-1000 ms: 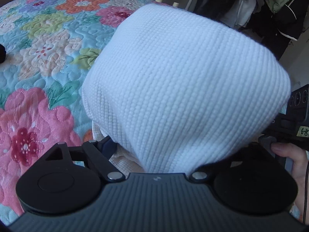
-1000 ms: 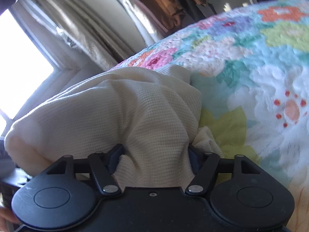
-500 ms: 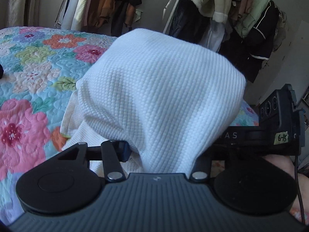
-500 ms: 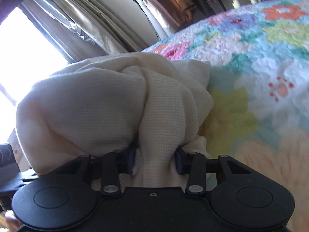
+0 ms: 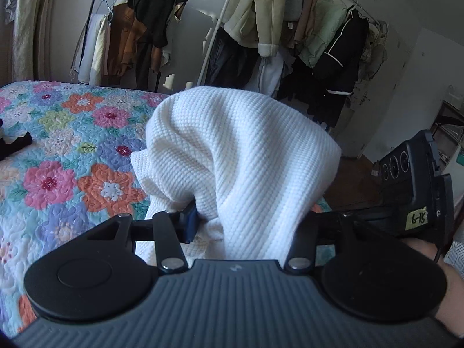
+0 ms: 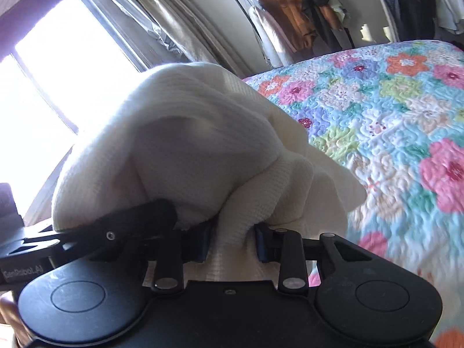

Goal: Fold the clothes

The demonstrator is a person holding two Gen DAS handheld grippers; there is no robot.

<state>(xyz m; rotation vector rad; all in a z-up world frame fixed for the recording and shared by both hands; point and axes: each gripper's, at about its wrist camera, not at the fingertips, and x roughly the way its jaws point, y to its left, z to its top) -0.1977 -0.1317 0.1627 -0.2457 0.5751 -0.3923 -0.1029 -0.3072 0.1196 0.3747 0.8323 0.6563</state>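
A white waffle-knit garment (image 5: 240, 156) hangs bunched over my left gripper (image 5: 240, 226), which is shut on its fabric; the right finger is hidden under the cloth. The same garment (image 6: 197, 150) drapes over my right gripper (image 6: 233, 240), which is shut on a pinched fold of it. Both grippers hold it lifted above the floral quilt (image 5: 66, 156). The right gripper's body (image 5: 411, 191) shows at the right of the left wrist view, close beside the left one.
The quilted bed (image 6: 391, 110) spreads below and ahead. A dark item (image 5: 14, 145) lies at the bed's left edge. Clothes racks with hanging coats (image 5: 290, 29) stand behind the bed. A bright window with curtains (image 6: 72, 66) is on the left.
Both grippers have risen with the garment and tilted up, so more of the room and racks shows. The right gripper's jaws have closed tighter on the fold.
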